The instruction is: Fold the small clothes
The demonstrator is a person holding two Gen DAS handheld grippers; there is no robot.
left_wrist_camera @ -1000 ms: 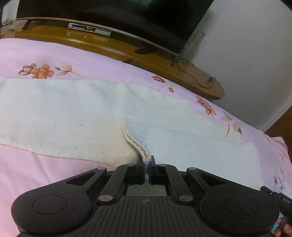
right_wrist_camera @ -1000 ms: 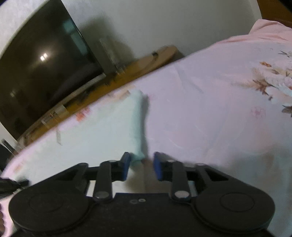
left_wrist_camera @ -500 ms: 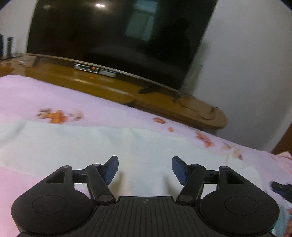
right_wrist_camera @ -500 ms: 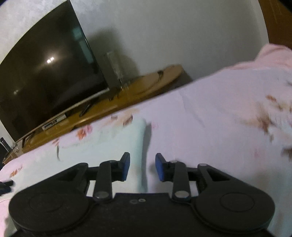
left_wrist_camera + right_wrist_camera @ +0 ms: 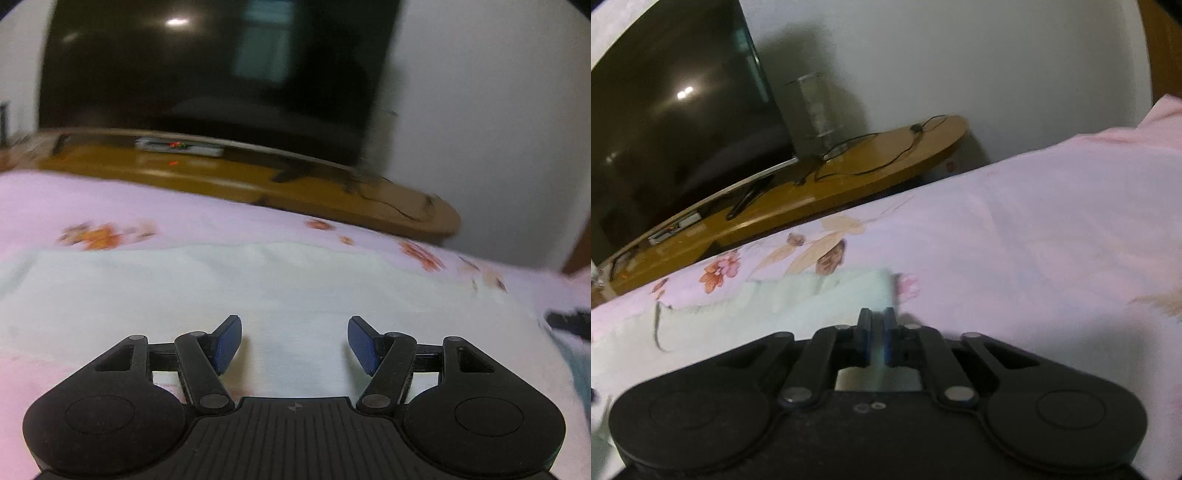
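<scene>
in the left wrist view, the left gripper [image 5: 294,339] hangs over a white knitted cloth [image 5: 258,295] that lies spread flat on a pink bed sheet [image 5: 110,206] printed with orange flowers. its jaws are spread wide, the blue pads well apart, and nothing sits between them; the cloth shows through the gap below. the cloth runs as a broad pale band across the bed from the left edge toward the right, where a dark, blurred shape at the frame's edge cannot be made out. beyond the bed stands a curved wooden tv stand [image 5: 258,184] carrying a large dark television [image 5: 207,74] and a small box with a red light, against a white wall [image 5: 480,129]. the whole view is somewhat blurred. in the right wrist view, the right gripper [image 5: 876,328] sits low over the right end of the same white cloth [image 5: 757,306], near its far corner, just beside bare pink sheet [image 5: 1034,240]. its jaws are narrow and closing, with a thin strip of the pale cloth showing in the slit between the pads; whether the pads already press on it i cannot tell. the cloth's edge lies just beyond the fingertips, next to a brown and orange flower print. behind, the same wooden stand [image 5: 849,177] holds the television [image 5: 672,110], a clear cylinder [image 5: 816,107] and a black cable [image 5: 886,147].
</scene>
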